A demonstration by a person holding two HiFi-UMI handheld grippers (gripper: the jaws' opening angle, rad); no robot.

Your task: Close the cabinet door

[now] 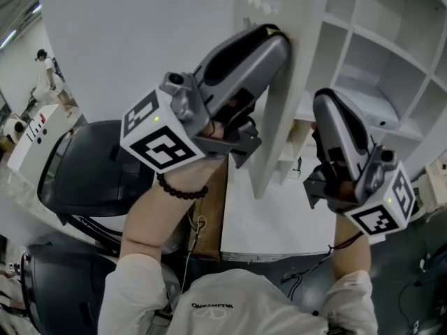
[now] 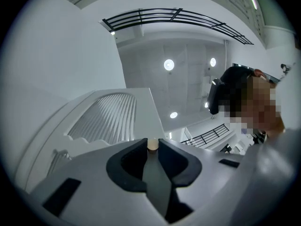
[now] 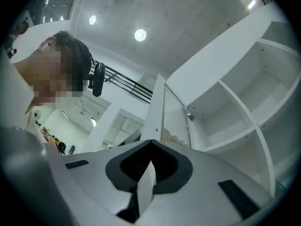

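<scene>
Barely begun, by the look of it. Edge-on between the two tools: the cabinet door (image 1: 274,135), swung well out from the open shelves (image 1: 380,47) and nowhere near flush. No visible part of the closing swing done. Left to do: the whole arc back against the cabinet front, then a check for a snug seat.

At the left gripper (image 1: 278,42): tips up against the door's free edge, ribbed panel just off to the tool's left, jaws clenched to a narrow slit on a small tan piece (image 2: 152,145) right at the tips. Probably a knob or pull on the door, though too small to say for sure.

At the right gripper (image 3: 150,143): jaws pressed together on nothing, door just ahead of the tips, shelves beyond on the tool's right.

Judged from that: the working move likely a push or pull by the left tool toward the shelves, with the right tool free to press on the panel.

Writing: none legible. Black-and-white square markers (image 1: 162,142) on each tool's cube, patterns only. A line of small print on the white shirt (image 1: 211,305), too small and turned to read. Marks on a white box (image 1: 31,135) far off to the left tool's left, likewise unreadable.
</scene>
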